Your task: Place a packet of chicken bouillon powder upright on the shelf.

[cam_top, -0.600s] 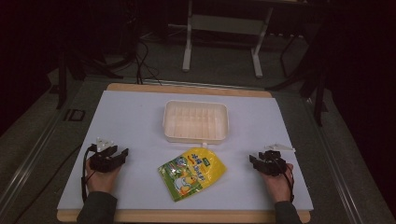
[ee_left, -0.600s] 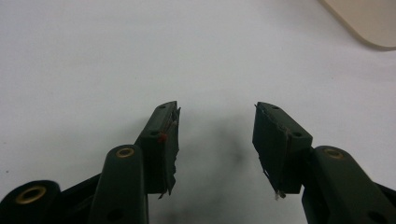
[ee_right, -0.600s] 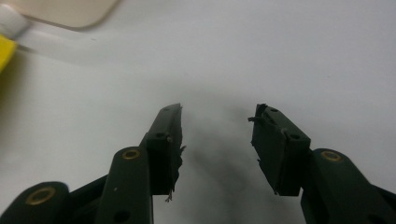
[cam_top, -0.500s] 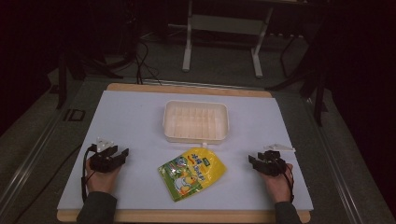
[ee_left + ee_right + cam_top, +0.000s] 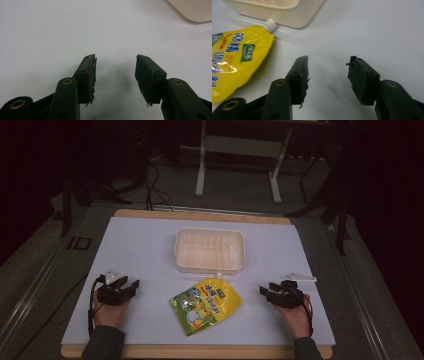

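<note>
Near the table's (image 5: 150,245) front edge, the pouch (image 5: 206,304) lies between left gripper (image 5: 125,287) and right gripper (image 5: 270,292), both wide and empty, spout touching the tray (image 5: 210,267).

dim room, grey floor (image 5: 45,255), metal stand (image 5: 239,150)

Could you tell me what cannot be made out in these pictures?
- Yellow pouch: its print is too small in the high view; the right gripper view's left edge cuts it off.
- Tray: the gripper views' top edges cut it off.
- Room beyond the table: too dark.
</note>
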{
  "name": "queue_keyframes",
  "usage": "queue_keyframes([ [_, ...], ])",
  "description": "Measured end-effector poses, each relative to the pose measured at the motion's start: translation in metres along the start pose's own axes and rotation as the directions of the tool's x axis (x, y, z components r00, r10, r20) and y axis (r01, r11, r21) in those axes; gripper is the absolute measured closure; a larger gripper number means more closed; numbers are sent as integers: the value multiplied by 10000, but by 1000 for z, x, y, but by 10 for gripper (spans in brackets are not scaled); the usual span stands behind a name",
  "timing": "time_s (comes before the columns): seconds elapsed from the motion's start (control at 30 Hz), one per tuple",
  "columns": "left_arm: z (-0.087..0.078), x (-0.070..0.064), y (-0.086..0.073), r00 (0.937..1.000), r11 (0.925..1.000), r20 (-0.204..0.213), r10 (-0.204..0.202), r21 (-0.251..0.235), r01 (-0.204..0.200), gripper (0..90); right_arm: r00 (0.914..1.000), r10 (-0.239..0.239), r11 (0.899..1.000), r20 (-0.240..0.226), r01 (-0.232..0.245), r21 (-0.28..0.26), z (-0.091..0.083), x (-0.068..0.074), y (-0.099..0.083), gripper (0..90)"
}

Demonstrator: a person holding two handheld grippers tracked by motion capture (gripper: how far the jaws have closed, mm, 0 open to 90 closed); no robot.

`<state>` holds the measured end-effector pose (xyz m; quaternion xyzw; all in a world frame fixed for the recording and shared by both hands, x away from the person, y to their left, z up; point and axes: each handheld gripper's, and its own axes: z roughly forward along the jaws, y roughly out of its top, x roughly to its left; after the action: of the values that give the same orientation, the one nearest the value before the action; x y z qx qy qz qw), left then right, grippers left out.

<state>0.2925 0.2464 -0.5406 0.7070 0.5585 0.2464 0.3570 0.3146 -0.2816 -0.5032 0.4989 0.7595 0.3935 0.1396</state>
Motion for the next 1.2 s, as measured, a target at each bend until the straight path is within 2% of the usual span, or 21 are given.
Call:
queue_keyframes([
  [0.03, 0, 0, 0, 10000, 10000, -11, 11, 7, -11, 506, 9998, 39, 10000, -169, -40, -73, -1, 3, 1, 465],
  [0.17, 1, 0, 0, 10000, 10000, -6, -31, 20, 31, 506, 9994, 43, 10000, -341, -46, -79, 0, 7, 2, 456],
  [0.33, 1, 1, 0, 9999, 9999, -17, -104, 55, 104, 505, 9963, -217, 9996, -837, 230, 155, 7, 24, 1, 435],
  [0.4, 1, 1, 0, 9999, 9999, -17, -125, 61, 125, 505, 9956, -288, 9994, -892, 303, 162, 8, 26, 1, 429],
  [0.47, 1, 1, 0, 9999, 9999, -16, -123, 63, 123, 505, 9923, -384, 9991, -1180, 404, 144, 10, 34, 1, 415],
  [0.63, 1, 1, 0, 9999, 9999, -42, -123, 51, 123, 503, 9870, -460, 9989, -1542, 475, 60, 10, 43, 1, 406],
  [0.73, 1, 1, 0, 9999, 9999, -37, -129, 69, 129, 503, 9807, -437, 9988, -1903, 467, 113, 14, 50, 0, 398],
  [0.93, 1, 1, 0, 9999, 9999, -34, -147, 67, 147, 501, 9765, -563, 9972, -2080, 652, 360, 22, 60, -3, 388],
  [1.2, 1, 1, 0, 9999, 9999, -26, -139, 92, 139, 499, 9737, -495, 9955, -2226, 662, 682, 32, 66, -8, 381],
])
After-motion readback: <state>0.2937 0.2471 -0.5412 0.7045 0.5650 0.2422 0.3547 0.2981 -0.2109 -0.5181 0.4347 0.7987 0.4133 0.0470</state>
